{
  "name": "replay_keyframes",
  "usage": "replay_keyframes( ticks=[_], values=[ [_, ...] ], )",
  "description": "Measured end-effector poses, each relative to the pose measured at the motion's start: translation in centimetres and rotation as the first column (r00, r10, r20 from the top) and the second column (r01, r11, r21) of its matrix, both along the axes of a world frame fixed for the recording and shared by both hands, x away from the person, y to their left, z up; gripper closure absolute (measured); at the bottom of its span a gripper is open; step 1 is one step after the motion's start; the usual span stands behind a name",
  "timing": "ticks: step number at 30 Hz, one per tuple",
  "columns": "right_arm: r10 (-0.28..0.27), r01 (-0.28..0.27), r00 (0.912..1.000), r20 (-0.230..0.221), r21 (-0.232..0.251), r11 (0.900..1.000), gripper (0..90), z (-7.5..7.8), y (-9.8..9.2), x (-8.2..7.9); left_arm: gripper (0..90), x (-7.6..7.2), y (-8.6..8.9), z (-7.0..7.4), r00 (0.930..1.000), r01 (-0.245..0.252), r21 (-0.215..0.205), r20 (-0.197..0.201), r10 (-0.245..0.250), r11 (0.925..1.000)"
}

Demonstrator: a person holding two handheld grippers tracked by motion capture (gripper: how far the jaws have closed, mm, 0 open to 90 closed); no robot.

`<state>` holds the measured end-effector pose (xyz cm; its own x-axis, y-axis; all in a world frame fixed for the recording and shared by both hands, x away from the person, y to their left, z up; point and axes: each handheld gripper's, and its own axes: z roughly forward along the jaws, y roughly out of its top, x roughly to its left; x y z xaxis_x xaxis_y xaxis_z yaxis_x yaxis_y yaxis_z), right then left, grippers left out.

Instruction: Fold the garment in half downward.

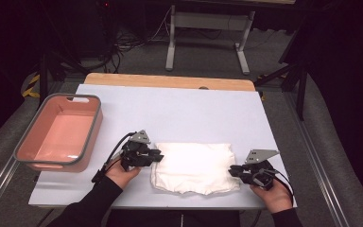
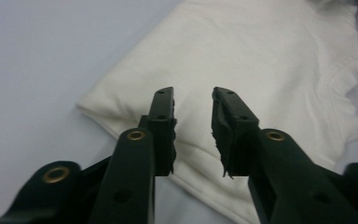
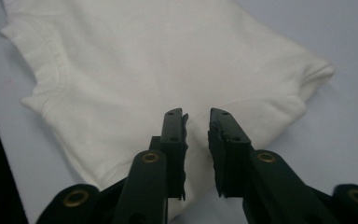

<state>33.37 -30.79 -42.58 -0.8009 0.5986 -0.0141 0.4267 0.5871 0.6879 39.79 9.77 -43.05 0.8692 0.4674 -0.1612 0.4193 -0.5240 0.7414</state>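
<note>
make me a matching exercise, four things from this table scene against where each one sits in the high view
Things:
1. pink bin
2. folded white garment
3. left tool
4. right tool

Places:
A. at the garment's left edge, jaws apart with nothing between them
B. at the table's left edge
C. at the garment's right edge, jaws apart with nothing between them
D. near the front of the white table cover, between the two tools

Pairs: 1-B, 2-D, 3-A, 4-C
</note>
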Motion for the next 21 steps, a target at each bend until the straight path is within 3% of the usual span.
replay_keyframes(
  ticks=[2,5,6,7,9,11,14,17,21],
  values=[
    [-0.007,0.007,1.0,0.007,0.0,1.0,72.1,0.2,0.1,0.2,66.2,0.3,0.0,0.3,0.9999,-0.014,0.002,0.001,0.014,0.9999],
    [-0.042,0.042,0.9986,0.032,0.002,0.999,54.5,1.1,0.4,1.5,59.3,1.0,-0.3,0.7,0.9991,-0.041,0.007,0.012,0.041,0.9991],
    [-0.042,0.042,0.9986,0.032,0.002,0.999,54.5,1.1,0.4,1.5,59.3,1.2,-0.4,0.9,0.9986,-0.05,0.026,0.017,0.05,0.9984],
    [-0.06,0.059,0.9978,0.029,0.005,0.998,48.5,1.3,0.5,1.9,57.0,1.5,-0.5,1.0,0.9979,-0.06,0.041,0.026,0.059,0.9973],
    [-0.099,0.099,0.9948,0.024,0.006,0.995,39.1,1.4,0.6,2.7,49.8,1.8,-0.8,1.2,0.9954,-0.081,0.052,0.057,0.078,0.9954],
    [-0.124,0.123,0.992,0.025,0.018,0.992,33.3,1.4,0.6,3.9,40.6,2.5,-1.0,1.1,0.9951,-0.081,0.054,0.062,0.077,0.9953],
    [-0.143,0.143,0.9892,0.031,0.007,0.99,30.5,1.2,0.6,4.7,35.1,3.2,-1.1,0.9,0.9947,-0.079,0.069,0.071,0.074,0.9944],
    [-0.187,0.187,0.9824,-0.002,-0.002,0.982,28.0,0.6,0.1,6.5,32.7,4.1,-1.2,0.4,0.9951,-0.094,0.085,0.037,0.091,0.9919],
    [-0.221,0.22,0.9747,-0.035,-0.024,0.975,28.1,-0.1,-0.3,7.8,33.3,5.3,-1.2,-0.3,0.9935,-0.114,0.1,0.01,0.113,0.9884]
  ],
)
